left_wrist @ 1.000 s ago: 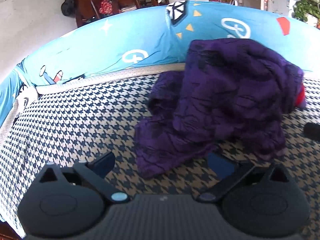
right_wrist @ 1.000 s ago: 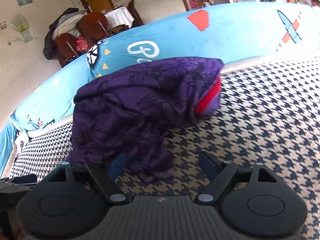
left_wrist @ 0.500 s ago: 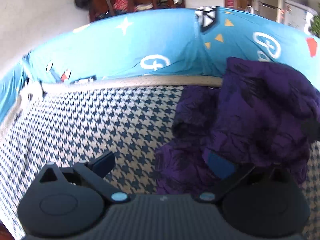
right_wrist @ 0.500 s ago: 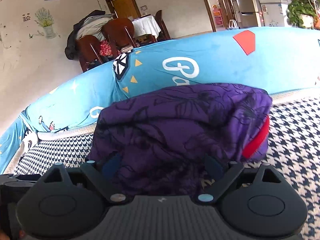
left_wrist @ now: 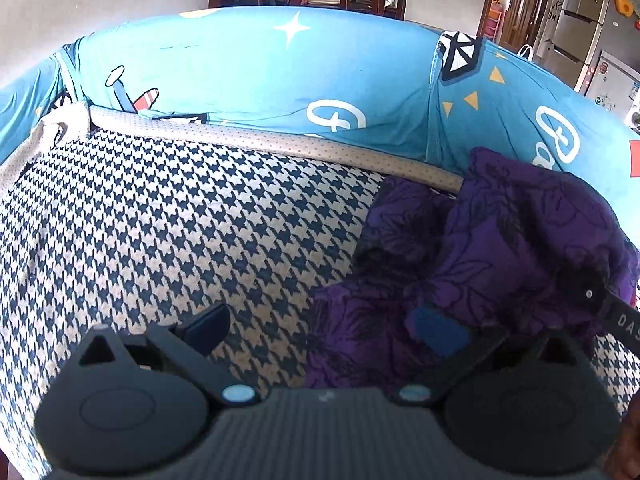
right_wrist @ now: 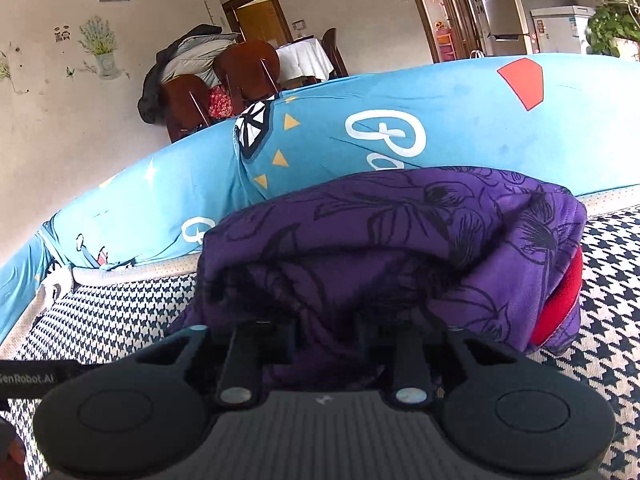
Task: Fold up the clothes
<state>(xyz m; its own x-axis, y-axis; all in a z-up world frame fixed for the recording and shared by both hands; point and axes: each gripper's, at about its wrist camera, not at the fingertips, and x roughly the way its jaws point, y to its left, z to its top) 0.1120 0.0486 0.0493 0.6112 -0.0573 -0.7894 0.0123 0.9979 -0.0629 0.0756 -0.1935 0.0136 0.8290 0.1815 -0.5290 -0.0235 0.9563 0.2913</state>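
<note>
A crumpled purple garment (right_wrist: 400, 232) with a black flower print and red lining (right_wrist: 560, 304) lies bunched on the houndstooth seat, against the blue backrest. My right gripper (right_wrist: 328, 340) is pushed into its near edge. Its jaws are closing, and a fold of purple cloth is pinched between them. In the left wrist view the purple garment (left_wrist: 500, 248) fills the right side. My left gripper (left_wrist: 320, 328) is open at its left hem, the right finger over the cloth and the left finger over bare seat. The right gripper's body (left_wrist: 600, 300) shows at the far right.
The houndstooth seat cover (left_wrist: 180, 220) stretches left of the garment. A blue printed backrest cover (left_wrist: 280, 80) with a beige piping edge (left_wrist: 260, 140) bounds the far side. Wooden chairs (right_wrist: 240, 76) and a fridge (right_wrist: 500, 4) stand in the room behind.
The right gripper moved in against the garment and its jaws went from wide to narrow on the cloth. The left gripper shifted left along the seat, so the garment now sits at its right.
</note>
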